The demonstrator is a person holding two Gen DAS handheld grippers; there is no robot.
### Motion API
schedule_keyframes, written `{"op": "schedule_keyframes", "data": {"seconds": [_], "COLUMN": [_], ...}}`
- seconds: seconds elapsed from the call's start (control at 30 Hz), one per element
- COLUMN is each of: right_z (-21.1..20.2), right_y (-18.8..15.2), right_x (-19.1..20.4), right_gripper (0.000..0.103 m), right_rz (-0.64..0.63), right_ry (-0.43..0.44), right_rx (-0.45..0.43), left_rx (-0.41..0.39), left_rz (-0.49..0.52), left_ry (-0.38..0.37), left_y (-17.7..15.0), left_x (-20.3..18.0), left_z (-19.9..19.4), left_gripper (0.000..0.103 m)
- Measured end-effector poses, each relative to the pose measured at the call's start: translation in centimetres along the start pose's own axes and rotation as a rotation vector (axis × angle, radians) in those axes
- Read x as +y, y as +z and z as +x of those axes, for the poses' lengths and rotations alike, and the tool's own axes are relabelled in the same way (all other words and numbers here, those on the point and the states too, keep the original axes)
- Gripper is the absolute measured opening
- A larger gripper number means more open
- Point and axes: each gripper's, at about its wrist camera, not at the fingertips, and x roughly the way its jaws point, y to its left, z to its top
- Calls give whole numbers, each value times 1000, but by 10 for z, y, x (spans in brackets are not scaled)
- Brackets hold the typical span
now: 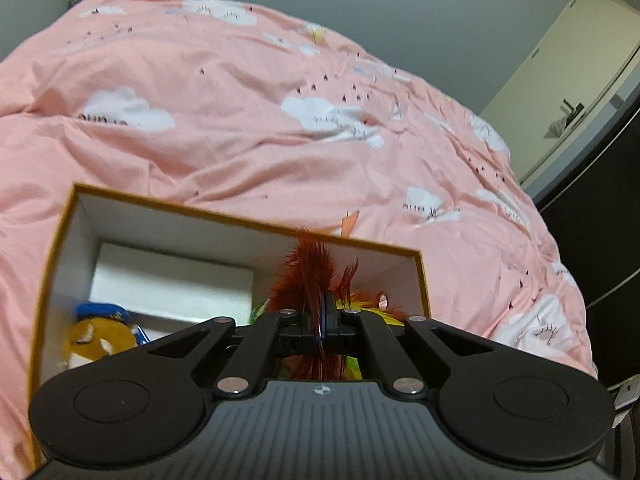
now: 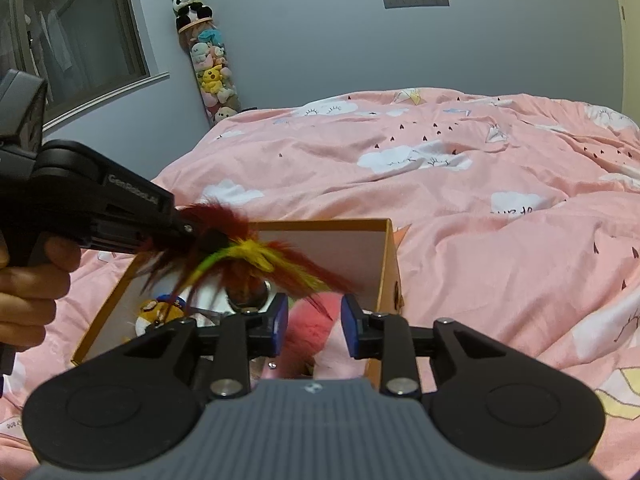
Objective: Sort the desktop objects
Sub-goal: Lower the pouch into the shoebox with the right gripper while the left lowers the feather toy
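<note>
Nearest the lens in the right wrist view, the right gripper (image 2: 313, 326) hangs over the near end of an open cardboard box (image 2: 390, 248), its blue-padded jaws standing a modest way apart with a pink fluffy toy (image 2: 310, 336) between them; the pads do not appear to press on the fur, though the fur hides part of the contact. From the left of that view the left gripper (image 2: 202, 236) reaches in, a person's hand (image 2: 28, 280) wrapped around its grip, and its jaws are clamped tight on a feather toy (image 2: 256, 258) of dark red, yellow and green plumes that hangs blurred above the box opening. In the left wrist view the same feather toy (image 1: 310, 268) sprouts up and down through the closed left gripper (image 1: 326, 328), just above the box (image 1: 52, 264), whose orange rim and white inner walls show clearly. Inside, a small yellow plush figure with a blue cap (image 1: 100, 332) lies against the left wall, beside a white inner block (image 1: 172, 280). A round metallic thing (image 2: 246, 292) sits deeper in the box; what it is I cannot tell. All of this rests on a pink bedspread (image 2: 480, 208) printed with white clouds, and a tall clear tube of stuffed animals (image 2: 212, 76) topped by a panda stands against the grey wall (image 2: 320, 40).
</note>
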Motion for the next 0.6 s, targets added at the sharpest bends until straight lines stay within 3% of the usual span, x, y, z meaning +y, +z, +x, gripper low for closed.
{"op": "schedule_keyframes", "data": {"seconds": [0.23, 0.5, 0.6], "right_z": [2, 0, -5], "right_y": [-3, -4, -4], "right_x": [-6, -6, -3], "right_gripper": [32, 33, 38], "right_rz": [18, 17, 11], "right_ry": [3, 4, 1], "right_rx": [3, 2, -7], "left_rx": [77, 90, 64], "left_rz": [-59, -65, -59], "left_ry": [15, 29, 38], "left_y": [-9, -12, -14], "left_x": [11, 12, 9], "left_z": [15, 9, -3], "left_gripper": [1, 1, 4]}}
